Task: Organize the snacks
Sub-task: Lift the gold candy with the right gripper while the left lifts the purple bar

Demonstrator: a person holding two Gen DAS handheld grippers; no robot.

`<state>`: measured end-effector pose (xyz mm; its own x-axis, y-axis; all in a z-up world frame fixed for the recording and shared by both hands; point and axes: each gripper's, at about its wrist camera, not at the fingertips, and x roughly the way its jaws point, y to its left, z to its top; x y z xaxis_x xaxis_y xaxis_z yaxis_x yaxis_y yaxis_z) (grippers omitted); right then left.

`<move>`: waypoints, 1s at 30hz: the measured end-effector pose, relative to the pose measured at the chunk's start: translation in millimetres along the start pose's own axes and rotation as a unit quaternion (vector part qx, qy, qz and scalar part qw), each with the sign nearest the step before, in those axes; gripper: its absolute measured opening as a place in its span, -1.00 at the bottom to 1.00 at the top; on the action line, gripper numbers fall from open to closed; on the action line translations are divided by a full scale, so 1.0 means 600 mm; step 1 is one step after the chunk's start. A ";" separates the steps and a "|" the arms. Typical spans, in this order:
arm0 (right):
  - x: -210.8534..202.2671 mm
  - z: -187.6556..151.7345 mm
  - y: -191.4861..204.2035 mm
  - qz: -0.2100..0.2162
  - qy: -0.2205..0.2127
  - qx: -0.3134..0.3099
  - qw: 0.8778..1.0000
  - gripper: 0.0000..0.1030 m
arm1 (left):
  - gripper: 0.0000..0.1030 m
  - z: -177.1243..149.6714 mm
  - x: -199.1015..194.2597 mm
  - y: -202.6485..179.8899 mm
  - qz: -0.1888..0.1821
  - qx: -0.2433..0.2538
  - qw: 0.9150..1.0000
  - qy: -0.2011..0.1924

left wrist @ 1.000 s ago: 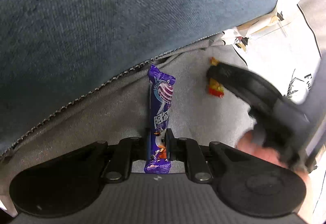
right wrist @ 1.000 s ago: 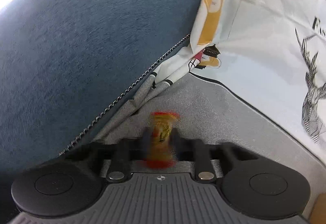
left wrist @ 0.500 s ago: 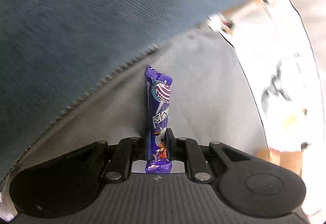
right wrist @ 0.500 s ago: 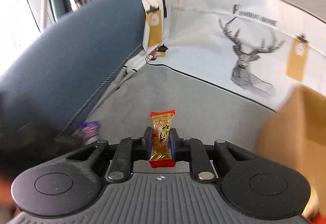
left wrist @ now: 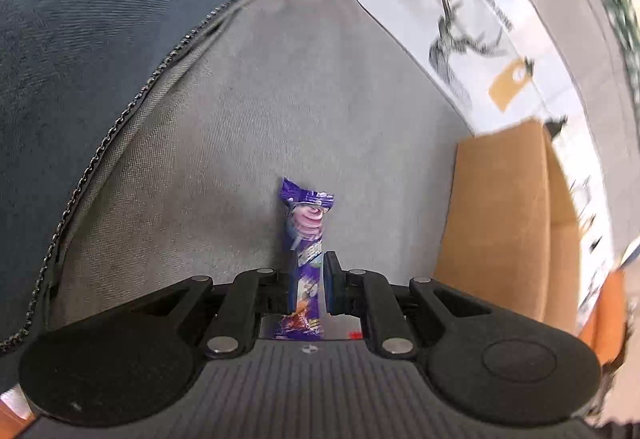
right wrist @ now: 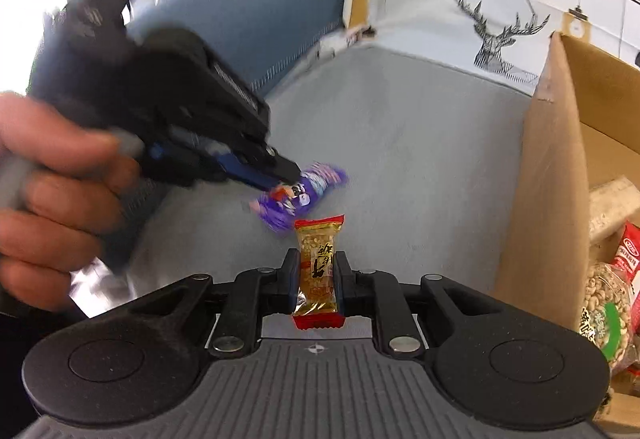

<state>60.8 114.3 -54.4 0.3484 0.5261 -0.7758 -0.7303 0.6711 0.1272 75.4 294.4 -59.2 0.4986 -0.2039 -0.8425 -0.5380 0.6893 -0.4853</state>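
Two snacks are in hand. One purple candy wrapper (left wrist: 305, 239) stands upright, pinched between the left gripper (left wrist: 306, 285) jaws above the grey sofa seat (left wrist: 240, 143). One gold-and-red candy (right wrist: 319, 267) is clamped upright in the right gripper (right wrist: 318, 281) jaws. One cardboard box (right wrist: 556, 159) stands just right, packets inside.

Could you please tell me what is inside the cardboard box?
The cardboard box holds a bag of peanuts and a red packet; its wall covers everything deeper.
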 end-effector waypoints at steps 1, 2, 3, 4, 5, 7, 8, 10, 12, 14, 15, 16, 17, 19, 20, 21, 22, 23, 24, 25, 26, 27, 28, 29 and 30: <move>0.009 -0.004 -0.002 -0.005 0.011 -0.002 1.000 -0.65 | -0.74 0.000 0.005 -0.004 0.004 0.010 1.000 0.006; 0.018 -0.007 -0.006 -0.009 0.023 0.000 1.000 -0.65 | -0.74 -0.003 0.011 -0.008 0.012 0.020 1.000 0.012; 0.027 -0.008 -0.010 -0.011 0.036 0.002 0.999 -0.65 | -0.74 -0.004 0.016 -0.010 0.025 0.027 0.999 0.017; 0.035 -0.010 -0.013 -0.011 0.048 0.004 0.999 -0.65 | -0.74 -0.004 0.023 -0.012 0.042 0.031 0.998 0.020; 0.044 -0.012 -0.016 -0.012 0.058 0.006 0.998 -0.64 | -0.73 -0.004 0.027 -0.012 0.055 0.030 0.998 0.020; 0.055 -0.016 -0.020 -0.018 0.071 0.012 0.997 -0.62 | -0.68 -0.006 0.025 -0.007 0.053 0.016 0.998 0.015; 0.059 -0.018 -0.020 -0.018 0.075 0.014 0.997 -0.61 | -0.54 -0.005 0.022 -0.006 0.049 0.008 0.999 0.010; 0.063 -0.019 -0.020 -0.016 0.077 0.015 0.997 -0.61 | -0.35 -0.003 0.020 -0.007 0.049 0.006 0.999 0.004; 0.064 -0.017 -0.020 -0.016 0.075 0.013 0.997 -0.60 | -0.18 0.000 0.026 -0.017 0.060 0.013 0.998 0.001; 0.064 -0.017 -0.021 -0.016 0.075 0.014 0.997 -0.50 | -0.18 -0.002 0.030 -0.026 0.061 0.018 0.998 0.002; 0.063 -0.020 -0.019 -0.016 0.077 0.014 0.997 -0.50 | -0.15 0.001 0.035 -0.036 0.059 0.023 0.998 0.002; 0.065 -0.021 -0.018 -0.017 0.079 0.014 0.997 -0.50 | -0.10 0.001 0.038 -0.042 0.060 0.031 0.998 0.002; 0.067 -0.020 -0.018 -0.018 0.080 0.012 0.997 -0.50 | -0.04 0.002 0.042 -0.050 0.065 0.041 0.997 0.003; 0.073 -0.016 -0.017 -0.021 0.078 0.004 0.997 -0.50 | -0.03 -0.002 0.049 -0.060 0.080 0.061 0.995 0.008; 0.078 -0.014 -0.018 -0.023 0.077 0.001 0.997 -0.50 | -0.03 -0.003 0.054 -0.065 0.088 0.071 0.994 0.011; 0.079 -0.014 -0.017 -0.024 0.076 -0.002 0.997 -0.50 | -0.03 -0.006 0.059 -0.067 0.097 0.079 0.992 0.014; 0.080 -0.016 -0.017 -0.025 0.075 -0.003 0.997 -0.50 | -0.03 -0.007 0.064 -0.070 0.106 0.087 0.990 0.015; 0.080 -0.016 -0.016 -0.026 0.074 -0.005 0.997 -0.51 | -0.07 -0.009 0.066 -0.071 0.115 0.096 0.989 0.016; 0.079 -0.016 -0.015 -0.027 0.073 -0.007 0.997 -0.53 | -0.21 -0.010 0.068 -0.075 0.121 0.105 0.987 0.015; 0.080 -0.015 -0.015 -0.029 0.072 -0.009 0.997 -0.57 | -0.37 -0.010 0.070 -0.080 0.127 0.114 0.985 0.012; 0.079 -0.017 -0.015 -0.030 0.071 -0.010 0.997 -0.61 | -0.68 -0.011 0.071 -0.083 0.133 0.122 0.983 0.009; 0.078 -0.017 -0.016 -0.031 0.070 -0.011 0.997 -0.63 | -0.72 -0.011 0.071 -0.084 0.137 0.123 0.983 0.005; 0.074 -0.017 -0.013 -0.032 0.069 -0.010 0.997 -0.64 | -0.73 -0.010 0.067 -0.084 0.135 0.121 0.983 -0.002; 0.072 -0.017 -0.014 -0.032 0.066 -0.007 0.997 -0.64 | -0.74 -0.010 0.062 -0.084 0.131 0.118 0.984 -0.013; 0.068 -0.016 -0.016 -0.031 0.062 -0.005 0.998 -0.65 | -0.74 -0.009 0.055 -0.086 0.124 0.116 0.985 -0.026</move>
<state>76.3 124.3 -93.0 0.3188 0.4148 -0.8522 -0.7156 0.6949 0.0706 115.9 248.0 -63.0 0.4090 0.0229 -0.9123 -0.4813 0.8547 -0.1944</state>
